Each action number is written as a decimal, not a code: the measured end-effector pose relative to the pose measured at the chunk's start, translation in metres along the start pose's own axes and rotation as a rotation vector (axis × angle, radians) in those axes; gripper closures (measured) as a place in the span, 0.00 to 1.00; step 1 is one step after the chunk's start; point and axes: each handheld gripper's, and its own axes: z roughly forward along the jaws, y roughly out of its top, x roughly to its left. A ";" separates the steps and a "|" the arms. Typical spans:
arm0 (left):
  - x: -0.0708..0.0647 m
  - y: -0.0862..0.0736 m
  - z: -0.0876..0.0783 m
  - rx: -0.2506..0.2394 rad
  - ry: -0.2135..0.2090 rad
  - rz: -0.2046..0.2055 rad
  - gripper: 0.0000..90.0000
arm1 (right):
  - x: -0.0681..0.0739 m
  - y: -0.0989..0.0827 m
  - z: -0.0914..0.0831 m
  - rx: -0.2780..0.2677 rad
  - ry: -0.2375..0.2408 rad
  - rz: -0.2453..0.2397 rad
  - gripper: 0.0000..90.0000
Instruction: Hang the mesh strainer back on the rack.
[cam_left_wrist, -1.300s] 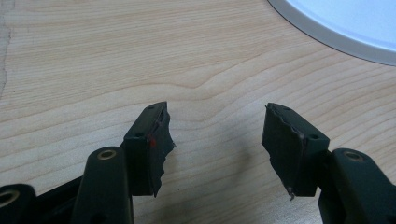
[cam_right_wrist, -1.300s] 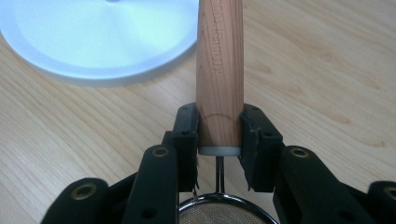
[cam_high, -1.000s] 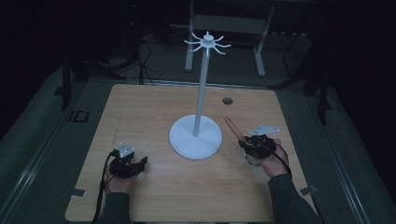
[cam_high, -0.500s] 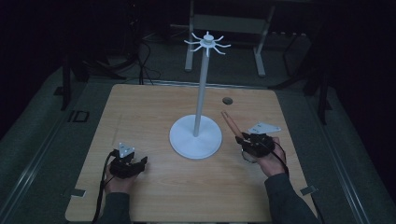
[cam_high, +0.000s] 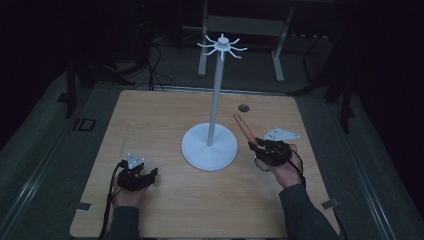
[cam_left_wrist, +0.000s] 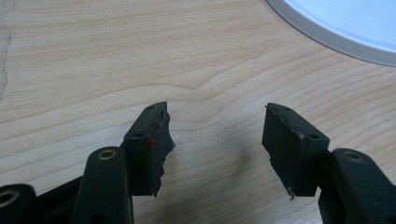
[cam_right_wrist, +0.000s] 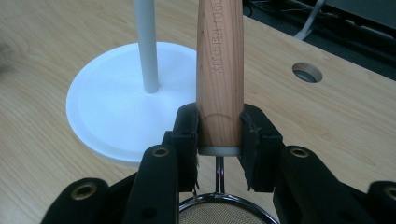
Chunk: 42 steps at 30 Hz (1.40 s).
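Note:
My right gripper (cam_right_wrist: 219, 140) is shut on the wooden handle (cam_right_wrist: 219, 65) of a small mesh strainer; its metal rim and mesh (cam_right_wrist: 224, 212) show just below the jaws. In the high view that handle (cam_high: 244, 127) slants up and to the left from the right gripper (cam_high: 261, 146), right of the white stand's round base (cam_high: 209, 147). The stand's thin pole (cam_high: 216, 95) rises to a ring of hooks (cam_high: 222, 46). My left gripper (cam_left_wrist: 215, 140) is open over bare wood, nothing between its jaws; in the high view the left gripper (cam_high: 142, 175) rests near the table's front left.
The wooden table (cam_high: 150, 120) has a round cable hole (cam_high: 243, 107) behind the strainer handle. The stand's base edge (cam_left_wrist: 336, 28) lies ahead and right of the left gripper. Dark floor, cables and a metal frame (cam_high: 240, 30) lie beyond the far edge.
The right gripper has lifted slightly with the strainer, its handle now pointing a little higher. The left gripper has stayed put.

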 end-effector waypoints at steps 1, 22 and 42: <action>0.000 0.000 0.000 0.000 0.000 -0.001 0.46 | 0.000 0.001 0.000 0.000 -0.001 0.000 0.77; 0.000 0.000 0.001 0.001 -0.001 0.003 0.46 | 0.002 0.017 -0.006 -0.070 0.008 0.048 0.77; 0.000 0.000 0.000 -0.002 0.000 0.001 0.46 | 0.004 0.030 -0.013 -0.130 0.005 0.079 0.77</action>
